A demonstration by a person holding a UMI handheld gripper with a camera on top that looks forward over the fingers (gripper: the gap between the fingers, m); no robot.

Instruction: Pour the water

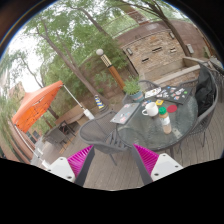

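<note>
My gripper (113, 162) is open and empty, its magenta pads (81, 160) held wide apart above wooden decking. Well beyond the fingers stands a round glass patio table (130, 122). On it are a white cup (150, 109), a clear bottle (164, 122) near the table's near edge, and some small items, one of them red (171, 108). Nothing stands between the fingers. I cannot tell whether the bottle or the cup holds water.
A grey chair (104, 137) stands at the table's near side, between me and the table; another chair (206, 95) is at the right. A potted plant (131, 87) sits behind the table. An orange canopy (37, 104) is at the left, trees and a brick building beyond.
</note>
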